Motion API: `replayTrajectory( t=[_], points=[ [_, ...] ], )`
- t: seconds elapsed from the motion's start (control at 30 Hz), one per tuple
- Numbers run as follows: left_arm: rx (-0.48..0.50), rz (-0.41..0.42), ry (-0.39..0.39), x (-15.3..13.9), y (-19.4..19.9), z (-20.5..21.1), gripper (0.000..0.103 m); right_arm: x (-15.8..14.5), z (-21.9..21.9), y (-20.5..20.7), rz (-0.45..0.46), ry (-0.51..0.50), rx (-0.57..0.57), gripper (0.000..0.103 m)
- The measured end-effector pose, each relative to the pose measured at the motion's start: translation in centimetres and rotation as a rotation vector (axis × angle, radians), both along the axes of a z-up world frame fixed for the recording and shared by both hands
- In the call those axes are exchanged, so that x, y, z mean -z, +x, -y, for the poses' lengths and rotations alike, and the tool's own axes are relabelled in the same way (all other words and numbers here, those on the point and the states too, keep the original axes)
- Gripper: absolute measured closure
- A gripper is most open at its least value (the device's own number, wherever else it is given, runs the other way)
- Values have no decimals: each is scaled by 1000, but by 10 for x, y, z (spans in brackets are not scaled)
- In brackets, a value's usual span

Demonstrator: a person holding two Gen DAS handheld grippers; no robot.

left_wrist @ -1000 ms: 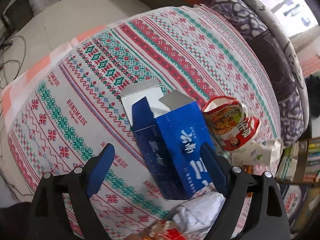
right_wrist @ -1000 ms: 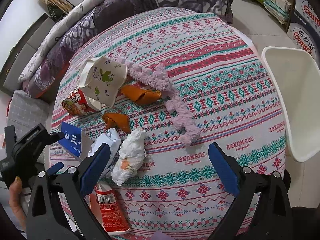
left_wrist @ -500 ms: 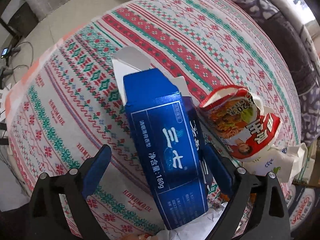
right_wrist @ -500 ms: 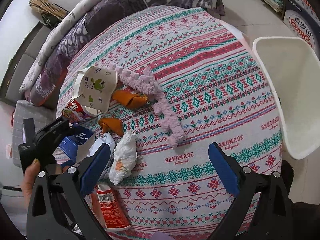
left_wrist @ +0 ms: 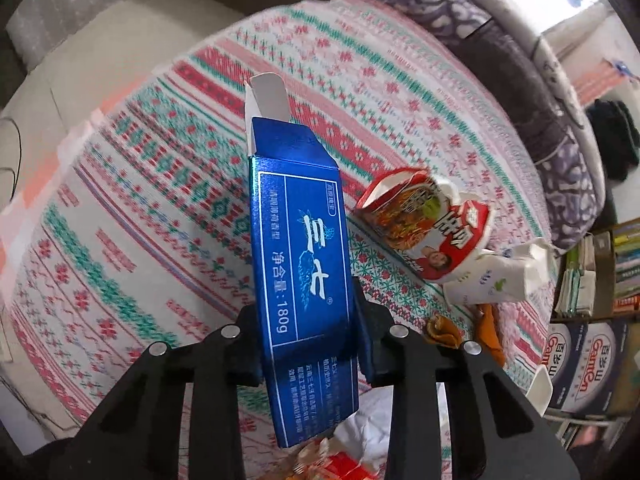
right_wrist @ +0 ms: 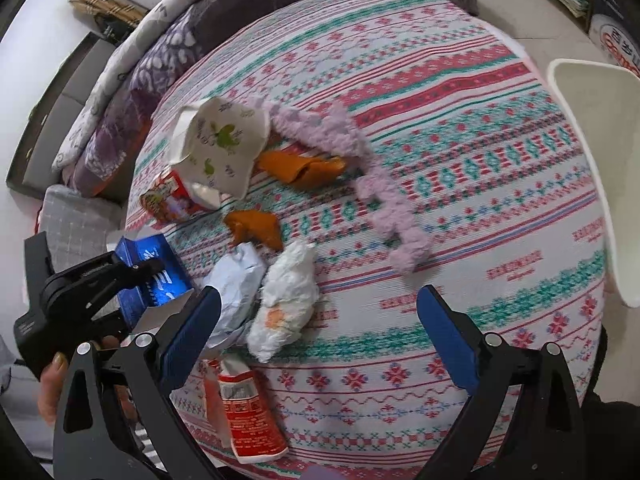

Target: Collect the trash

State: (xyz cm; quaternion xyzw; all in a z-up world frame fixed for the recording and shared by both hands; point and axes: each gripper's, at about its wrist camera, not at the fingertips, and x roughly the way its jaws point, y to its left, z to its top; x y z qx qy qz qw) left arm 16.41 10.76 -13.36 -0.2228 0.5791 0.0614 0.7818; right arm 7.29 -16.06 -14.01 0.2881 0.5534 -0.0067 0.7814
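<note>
Closed now, the left gripper [left_wrist: 308, 344], jaws just squeezed in from wide apart onto the blue toothpaste box [left_wrist: 300, 264]. Pinched by its long sides, box lifted and standing tall in the middle of the left wrist view, white flap open at the top. Seen again at the left edge of the right wrist view, a hand [right_wrist: 52, 384] under the black tool.

Spread wide with nothing between, the right gripper [right_wrist: 320, 336], low in its own view, above the patterned tablecloth [right_wrist: 460, 128].

Still lying on the cloth: a crushed red noodle cup [left_wrist: 432, 220] right of the box, a white paper cup [right_wrist: 224, 144] with green prints, two orange peels [right_wrist: 304, 168], crumpled white tissue [right_wrist: 284, 300], a red tube [right_wrist: 244, 412] at the bottom, a fuzzy pink strip [right_wrist: 380, 192]. Maybe a white bin [right_wrist: 600, 168] at the right edge, cut off.
</note>
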Motion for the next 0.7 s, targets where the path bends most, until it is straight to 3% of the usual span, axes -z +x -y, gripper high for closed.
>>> replayTrajectory(
  t=[0.17, 0.3, 0.7],
  points=[
    [33, 75, 10, -25, -18, -10, 70, -4, -28, 6, 38, -6, -91, 26],
    [56, 112, 33, -39, -32, -16, 70, 4, -49, 17, 23, 50, -146, 37],
    [59, 170, 79, -62, -41, -32, 70, -7, -75, 25, 82, -46, -184, 36]
  ],
)
